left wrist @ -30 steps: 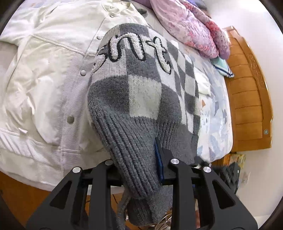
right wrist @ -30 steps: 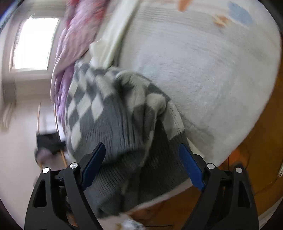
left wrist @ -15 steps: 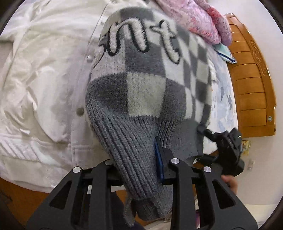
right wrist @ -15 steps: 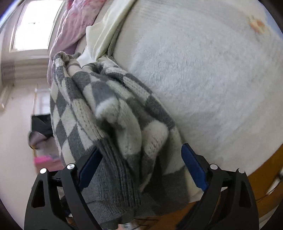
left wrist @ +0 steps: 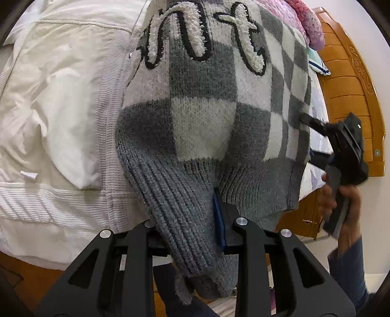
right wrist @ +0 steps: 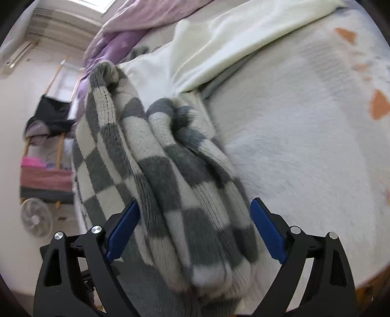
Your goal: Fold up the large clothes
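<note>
A grey and white checkered knit sweater [left wrist: 207, 117] with fuzzy white lettering lies on the bed, partly over a white corduroy jacket [left wrist: 56, 102]. My left gripper [left wrist: 187, 219] is shut on the sweater's grey ribbed hem. The right gripper also shows in the left wrist view [left wrist: 341, 143], at the sweater's right edge. In the right wrist view my right gripper [right wrist: 195, 224] has its jaws wide apart with a bunched fold of the sweater [right wrist: 170, 175] lying between the blue pads; the pads do not squeeze it.
The bed has a pale fleece sheet [right wrist: 304, 146]. A pink and purple duvet [left wrist: 307, 22] is heaped at the head. A wooden bed frame [left wrist: 351, 97] borders the right. A fan [right wrist: 36, 219] and a rack [right wrist: 46, 136] stand on the floor beyond.
The left gripper has moved closer over the bed, still holding the hem. The right gripper has swung around and come to the sweater's right edge; it now shows in the left wrist view.
</note>
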A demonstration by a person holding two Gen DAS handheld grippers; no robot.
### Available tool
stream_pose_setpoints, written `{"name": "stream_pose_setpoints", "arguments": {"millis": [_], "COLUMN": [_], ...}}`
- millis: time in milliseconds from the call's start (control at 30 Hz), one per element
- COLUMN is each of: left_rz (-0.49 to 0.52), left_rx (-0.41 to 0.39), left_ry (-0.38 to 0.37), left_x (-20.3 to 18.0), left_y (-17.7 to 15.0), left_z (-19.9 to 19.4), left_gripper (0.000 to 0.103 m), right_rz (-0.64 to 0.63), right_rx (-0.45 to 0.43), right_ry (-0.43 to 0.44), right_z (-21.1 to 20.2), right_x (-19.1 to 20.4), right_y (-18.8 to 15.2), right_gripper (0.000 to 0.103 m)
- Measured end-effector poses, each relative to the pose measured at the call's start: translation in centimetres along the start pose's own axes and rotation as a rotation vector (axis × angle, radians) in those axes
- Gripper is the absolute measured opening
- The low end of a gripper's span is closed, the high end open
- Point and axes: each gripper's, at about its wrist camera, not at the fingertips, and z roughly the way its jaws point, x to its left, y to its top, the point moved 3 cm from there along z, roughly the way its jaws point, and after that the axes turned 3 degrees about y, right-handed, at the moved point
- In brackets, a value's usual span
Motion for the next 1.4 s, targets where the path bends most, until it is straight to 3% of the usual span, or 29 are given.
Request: {"name": "stream_pose_setpoints", "arguments": {"millis": [100, 267, 333, 467, 533, 600, 700, 767, 800, 867, 933, 967, 1000, 1067, 1233, 1400], "left_rz": [0.002, -0.052, -0.073, -0.067, -0.102, -0.127, -0.132, -0.162, -0.189, -0.2, -0.167, -0.133, -0.072, -0.018, 0.09, 0.157], "left_rx": [0.0, 0.004, 0.016, 0.007, 0.006, -0.004, -0.023, -0.027, -0.032, -0.038, -0.049, -0.064, -0.087, -0.123, -0.2, -0.275], "left_ry": [-0.012, -0.052, -0.062, -0.046, -0.05, -0.063, -0.059, -0.072, -0.082, -0.089, -0.048, -0.03, 0.01, 0.02, -0.028, -0.094], "left_x": [0.0, 1.4, 1.8, 2.0, 2.4, 2.4, 2.3, 2.3, 2.6, 3.4, 2.7, 2.1, 1.0, -0.3, -4.3, -10.4], "left_y": [0.2, -0.1, -0.1, 0.2, 0.5, 0.5, 0.5, 0.4, 0.5, 0.2, 0.5, 0.5, 0.4, 0.1, -0.4, -0.8], "left_z": [0.2, 0.3, 0.4, 0.4, 0.6, 0.7, 0.7, 1.0, 1.2, 1.6, 1.9, 1.6, 1.1, 0.0, -2.6, -2.7], "left_gripper": [0.026, 0.032, 0.035, 0.046, 0.047, 0.047, 0.051, 0.051, 0.054, 0.057, 0.051, 0.039, 0.036, 0.031, 0.03, 0.03], "right_rz": [-0.064, -0.09, -0.14, -0.105, -0.121, -0.145, -0.149, -0.137, -0.128, -0.093, -0.083, -0.085, -0.092, -0.096, -0.075, -0.155], "right_rx": [0.016, 0.091, 0.101, 0.099, 0.076, 0.06, 0.032, 0.02, 0.019, 0.021, 0.001, -0.007, -0.02, -0.058, -0.14, -0.258], "right_ry": [0.035, 0.174, 0.12, 0.115, 0.106, 0.106, 0.099, 0.097, 0.081, 0.094, 0.09, 0.082, 0.074, 0.084, 0.174, 0.056], "right_z": [0.8, 2.8, 3.4, 4.3, 3.9, 2.9, 1.4, 1.5, 2.0, 3.0, 3.2, 2.9, 2.1, 0.4, -3.8, -8.9], "right_x": [-0.2, 0.6, 1.2, 0.2, 0.5, 1.2, 1.8, 1.5, 1.1, 0.5, 0.7, 1.0, 1.0, 1.2, 0.6, 0.6], "right_y": [0.8, 1.1, 1.0, 1.5, 1.4, 0.6, -0.3, -0.5, -0.5, -0.2, -0.1, -0.1, -0.3, -0.6, -0.2, 0.7], "right_gripper": [0.093, 0.094, 0.095, 0.096, 0.093, 0.069, 0.059, 0.062, 0.07, 0.076, 0.07, 0.058, 0.05, 0.044, 0.04, 0.038]}}
